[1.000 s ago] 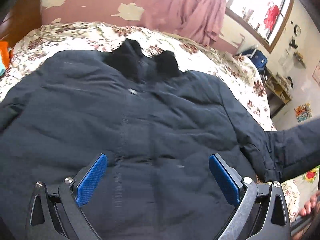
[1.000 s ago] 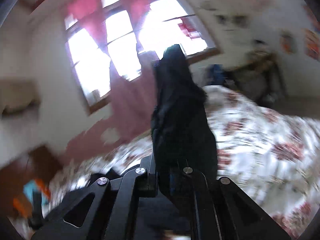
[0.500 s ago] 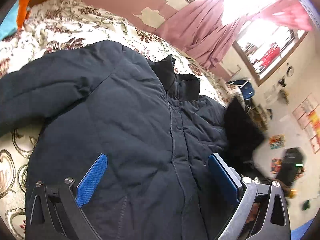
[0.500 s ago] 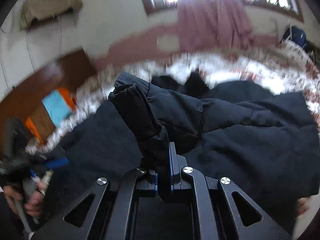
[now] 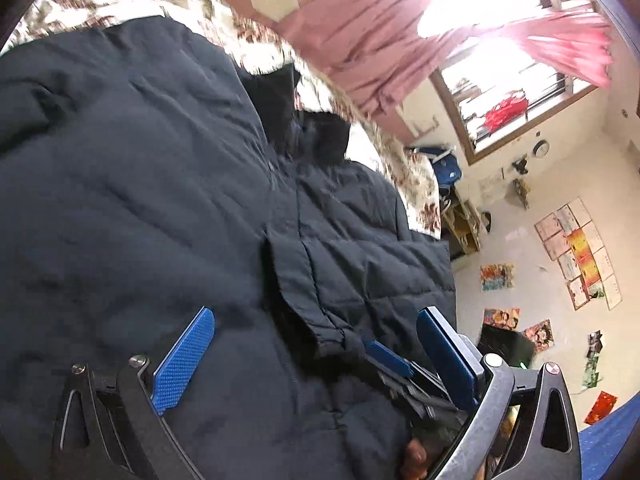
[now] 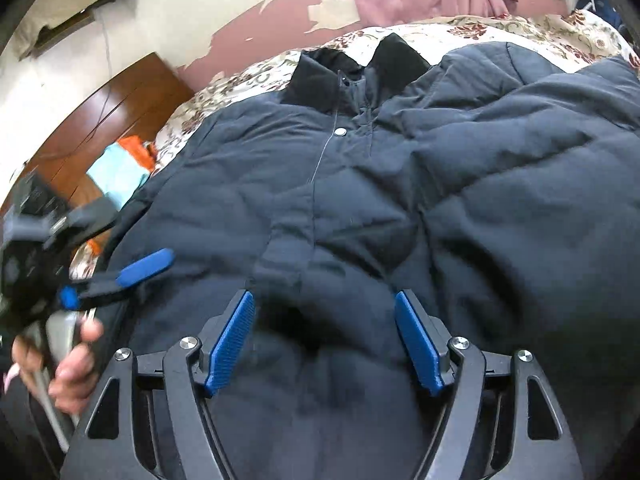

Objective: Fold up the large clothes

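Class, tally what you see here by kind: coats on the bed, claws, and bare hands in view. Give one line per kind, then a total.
Coats: 1, the dark jacket on the floral bed
Claws: 2, left claw and right claw
Bare hands: 1, the hand gripping the left claw's handle
Total: 4

The dark navy jacket (image 6: 460, 200) is matt, puffy quilted cloth with a small shiny metal snap (image 6: 341, 132) near its black collar, and it lies on a floral printed cloth bedspread (image 6: 248, 76). The right gripper (image 6: 324, 336), jaws opening, has matt black plastic arms, bright metal screws and ribbed blue pads (image 6: 232, 340), likely rubbery. Behind stand a glossy brown wooden headboard (image 6: 108, 120), peeling paint on the wall (image 6: 256, 28) and a soft pink cloth curtain (image 5: 360, 52)
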Demonstrator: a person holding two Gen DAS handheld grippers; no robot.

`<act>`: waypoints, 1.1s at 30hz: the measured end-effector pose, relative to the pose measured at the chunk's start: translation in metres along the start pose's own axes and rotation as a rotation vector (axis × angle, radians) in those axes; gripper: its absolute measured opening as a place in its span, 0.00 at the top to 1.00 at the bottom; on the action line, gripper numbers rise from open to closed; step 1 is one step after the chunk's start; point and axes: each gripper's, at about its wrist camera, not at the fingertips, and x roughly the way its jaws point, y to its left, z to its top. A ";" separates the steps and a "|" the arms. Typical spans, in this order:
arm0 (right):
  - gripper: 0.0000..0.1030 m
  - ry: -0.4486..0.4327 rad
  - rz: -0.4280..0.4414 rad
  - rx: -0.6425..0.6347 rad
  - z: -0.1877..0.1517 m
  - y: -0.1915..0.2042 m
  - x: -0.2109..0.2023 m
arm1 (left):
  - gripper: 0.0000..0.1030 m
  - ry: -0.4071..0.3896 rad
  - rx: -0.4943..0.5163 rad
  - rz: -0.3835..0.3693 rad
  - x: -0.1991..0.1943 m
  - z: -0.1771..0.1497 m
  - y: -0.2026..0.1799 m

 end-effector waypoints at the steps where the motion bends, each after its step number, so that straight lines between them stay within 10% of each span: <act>1: 0.33 0.001 -0.002 -0.009 -0.005 -0.001 -0.007 | 0.01 0.027 -0.002 0.010 0.011 -0.002 -0.003; 11: 0.31 -0.201 -0.142 -0.008 -0.030 -0.041 -0.083 | 0.10 0.149 0.015 0.121 0.076 -0.026 -0.029; 14: 0.31 -0.239 -0.175 0.007 -0.031 -0.052 -0.093 | 0.52 0.145 -0.026 0.225 0.084 -0.027 -0.028; 19: 0.31 -0.243 -0.194 0.052 -0.036 -0.069 -0.095 | 0.82 0.113 -0.016 0.280 0.081 -0.031 -0.029; 33: 0.31 -0.279 -0.219 0.038 -0.040 -0.069 -0.092 | 0.85 0.025 0.299 0.451 0.038 -0.029 -0.073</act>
